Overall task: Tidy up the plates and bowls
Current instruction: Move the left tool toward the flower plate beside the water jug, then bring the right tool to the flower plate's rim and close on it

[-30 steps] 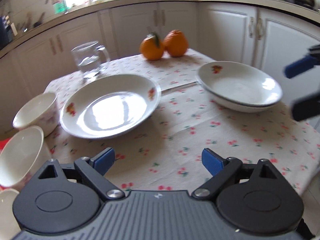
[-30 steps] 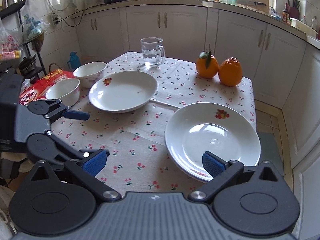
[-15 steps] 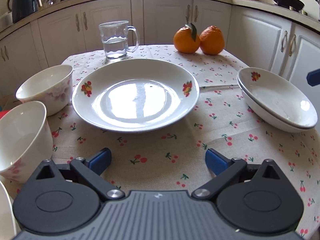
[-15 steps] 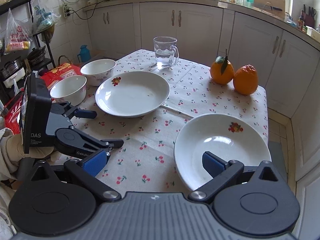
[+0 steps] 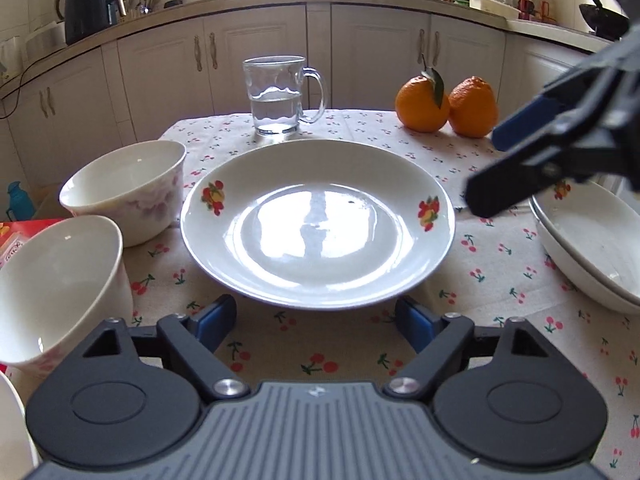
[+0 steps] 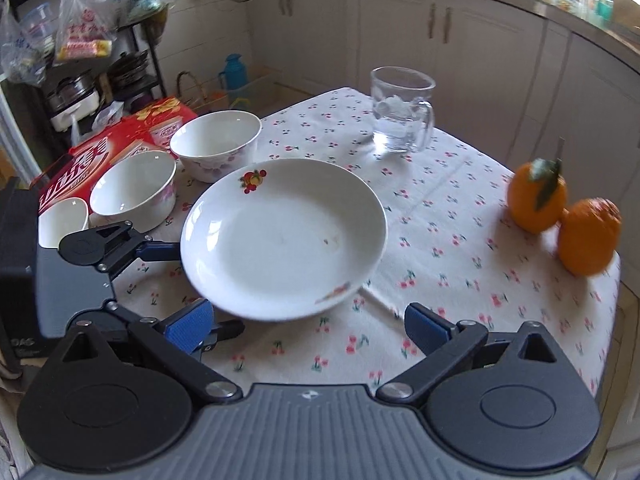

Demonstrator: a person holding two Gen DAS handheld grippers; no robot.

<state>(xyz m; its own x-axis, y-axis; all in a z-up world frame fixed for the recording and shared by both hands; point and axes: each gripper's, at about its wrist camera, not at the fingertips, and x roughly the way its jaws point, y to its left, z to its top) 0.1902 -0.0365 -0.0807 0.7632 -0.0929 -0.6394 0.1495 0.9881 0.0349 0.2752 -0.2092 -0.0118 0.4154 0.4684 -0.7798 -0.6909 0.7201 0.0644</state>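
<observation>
Left wrist view: cherry-print tablecloth (image 5: 492, 280) covers the table; on it, largest first, the centre plate (image 5: 318, 224), white with fruit decals on the rim, glossy and empty, lying flat just ahead of the left gripper (image 5: 316, 322); its near rim sits between the two blue pads, which stand either side of it and do not touch it; jaws are closing, nothing pinched yet. Plate is round, so no long axis; approach is straight onto the near edge. Left hand is the nearer one by my reading; right gripper (image 5: 516, 168) hangs above the plate's right side, jaws apart and empty in its own view (image 6: 308, 326). Stacked plates (image 5: 592, 248) sit at the right table edge, well apart from the centre plate; probable destination, a judgement only. Two white bowls to the left: far bowl (image 5: 128, 188) with a faint pink pattern, just beside the plate; near bowl (image 5: 56, 288) closer to the camera. Behind: glass mug (image 5: 280, 96) part full of water, then two oranges (image 5: 446, 106) touching each other.
</observation>
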